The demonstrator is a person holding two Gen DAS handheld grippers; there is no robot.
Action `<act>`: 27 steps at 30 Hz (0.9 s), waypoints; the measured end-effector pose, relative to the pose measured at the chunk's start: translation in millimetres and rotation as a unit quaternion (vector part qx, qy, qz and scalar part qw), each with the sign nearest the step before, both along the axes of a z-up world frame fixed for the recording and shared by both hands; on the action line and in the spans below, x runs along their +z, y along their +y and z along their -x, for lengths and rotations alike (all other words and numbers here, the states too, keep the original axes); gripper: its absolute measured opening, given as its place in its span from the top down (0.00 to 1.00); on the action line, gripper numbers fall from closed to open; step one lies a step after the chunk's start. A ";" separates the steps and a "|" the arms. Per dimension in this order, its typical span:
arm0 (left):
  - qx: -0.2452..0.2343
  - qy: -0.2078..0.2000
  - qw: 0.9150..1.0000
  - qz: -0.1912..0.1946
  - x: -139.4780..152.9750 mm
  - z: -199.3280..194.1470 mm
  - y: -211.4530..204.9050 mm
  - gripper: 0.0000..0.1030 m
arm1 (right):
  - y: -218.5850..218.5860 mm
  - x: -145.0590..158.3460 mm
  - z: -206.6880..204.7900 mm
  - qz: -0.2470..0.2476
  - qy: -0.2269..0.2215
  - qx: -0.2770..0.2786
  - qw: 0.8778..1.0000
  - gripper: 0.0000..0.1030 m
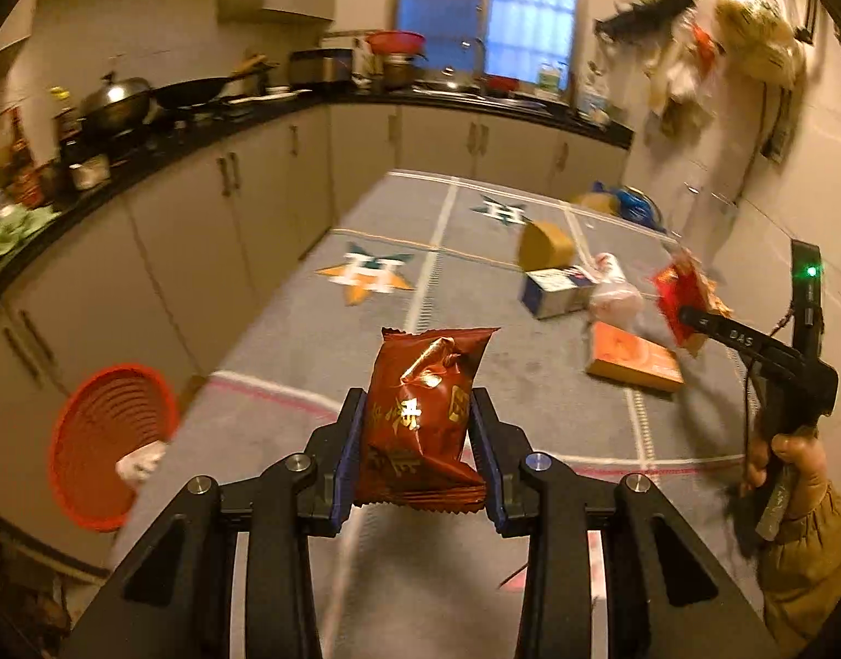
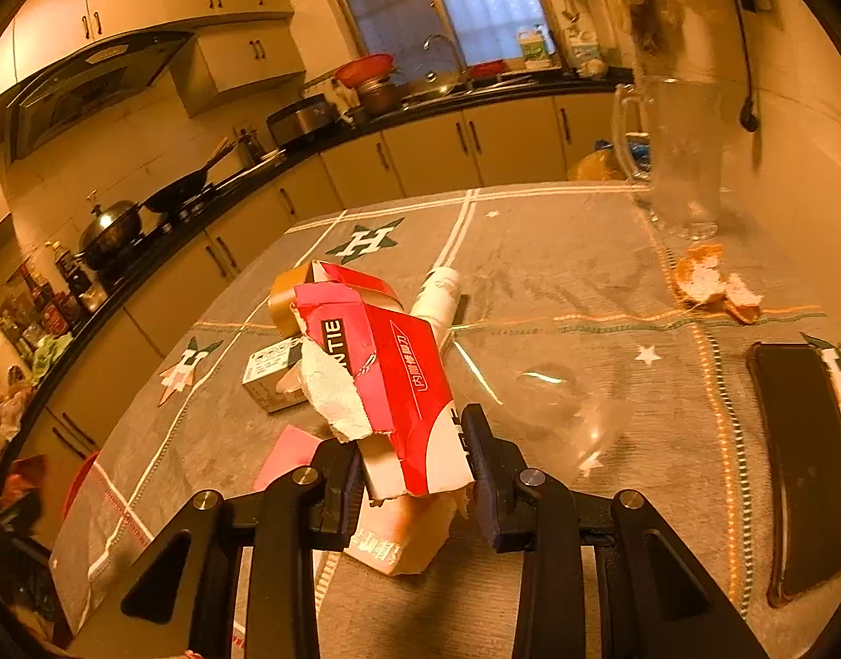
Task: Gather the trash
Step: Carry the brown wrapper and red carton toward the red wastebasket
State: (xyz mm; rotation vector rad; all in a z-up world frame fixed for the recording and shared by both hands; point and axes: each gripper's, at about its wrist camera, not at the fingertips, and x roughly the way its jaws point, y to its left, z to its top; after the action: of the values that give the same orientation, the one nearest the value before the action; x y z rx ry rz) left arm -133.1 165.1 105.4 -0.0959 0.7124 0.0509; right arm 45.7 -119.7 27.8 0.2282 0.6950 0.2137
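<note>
My left gripper (image 1: 418, 412) is shut on a red-brown snack packet (image 1: 426, 417), which stands upright between the blue pads above the grey tablecloth (image 1: 289, 362). A red basket (image 1: 99, 445) sits low beyond the table's left edge with a white crumpled scrap (image 1: 140, 458) in it. My right gripper (image 2: 415, 456) is shut on a torn red and white carton (image 2: 398, 379), held over the table. From the left wrist view, the right gripper (image 1: 689, 318) appears far right with that carton (image 1: 678, 288), a hand (image 1: 788, 456) on its handle.
A tape roll (image 1: 547, 244), a white and blue box (image 1: 555, 291), a plastic bag (image 1: 612, 291) and an orange box (image 1: 634, 357) lie on the cloth. A glass pitcher (image 2: 673, 159), a clear cup (image 2: 563, 401), peel (image 2: 711, 283) and a black case (image 2: 805, 461) lie to the right.
</note>
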 end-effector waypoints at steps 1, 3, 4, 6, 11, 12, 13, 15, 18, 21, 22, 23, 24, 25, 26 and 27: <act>0.007 -0.002 1.000 -0.001 1.0 3.8 5.4 0.65 | -1.3 1.6 1.3 0.001 0.002 -0.008 1.000 0.65; 0.024 -0.007 1.000 -0.005 3.8 16.1 20.3 0.65 | -4.8 8.3 8.3 -0.007 0.001 -0.017 1.000 0.65; 0.031 -0.010 0.999 -0.005 4.7 21.2 26.6 0.65 | -6.0 11.9 13.5 -0.011 -0.001 -0.020 1.000 0.65; 0.048 -0.017 0.999 -0.005 7.1 34.4 42.8 0.65 | -5.6 20.7 26.0 -0.018 -0.005 -0.022 1.000 0.65; 0.088 -0.029 0.996 -0.002 9.2 63.8 79.0 0.65 | 10.5 39.6 51.2 -0.024 -0.012 -0.003 1.000 0.65; 0.099 -0.031 0.995 -0.002 9.2 70.9 88.8 0.65 | 18.1 44.7 55.4 -0.022 -0.015 0.005 1.000 0.65; 0.107 -0.033 0.994 -0.003 8.8 75.0 94.5 0.65 | 24.7 49.1 58.6 -0.023 -0.017 0.013 1.000 0.65; 0.129 -0.036 0.991 -0.005 7.8 85.0 111.5 0.65 | 42.1 57.4 66.2 -0.028 -0.019 0.039 0.999 0.65; 0.158 -0.035 0.987 -0.001 3.2 98.8 138.8 0.65 | 77.7 66.1 76.0 -0.022 -0.024 0.084 0.996 0.65; 0.184 -0.029 0.983 0.003 -3.2 109.3 165.2 0.65 | 121.5 67.8 86.2 -0.009 -0.025 0.134 0.991 0.65; 0.193 -0.026 0.981 0.004 -6.3 112.7 175.1 0.65 | 136.0 66.9 88.2 -0.006 -0.024 0.150 0.988 0.65; 0.204 -0.022 0.979 0.007 -10.2 115.9 186.1 0.65 | 151.0 65.6 89.5 -0.003 -0.021 0.166 0.986 0.65; 0.209 -0.021 0.978 0.009 -13.0 118.3 192.9 0.65 | 166.2 63.1 90.9 -0.001 -0.017 0.182 0.983 0.65; 0.216 -0.019 0.976 0.012 -16.8 120.3 202.1 0.65 | 179.5 60.6 90.1 0.001 -0.012 0.196 0.981 0.65; 0.221 -0.017 0.975 0.014 -19.7 121.4 210.0 0.65 | 194.1 58.0 89.5 0.003 -0.007 0.210 0.978 0.65; 0.225 -0.014 0.974 0.018 -23.5 121.9 218.3 0.65 | 210.3 54.9 88.7 0.005 -0.001 0.224 0.974 0.65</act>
State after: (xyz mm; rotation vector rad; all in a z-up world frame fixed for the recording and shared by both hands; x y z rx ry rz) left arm -255.0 383.3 81.9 -0.2915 0.6518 0.4698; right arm -43.0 90.6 82.8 0.0582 0.7396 0.6423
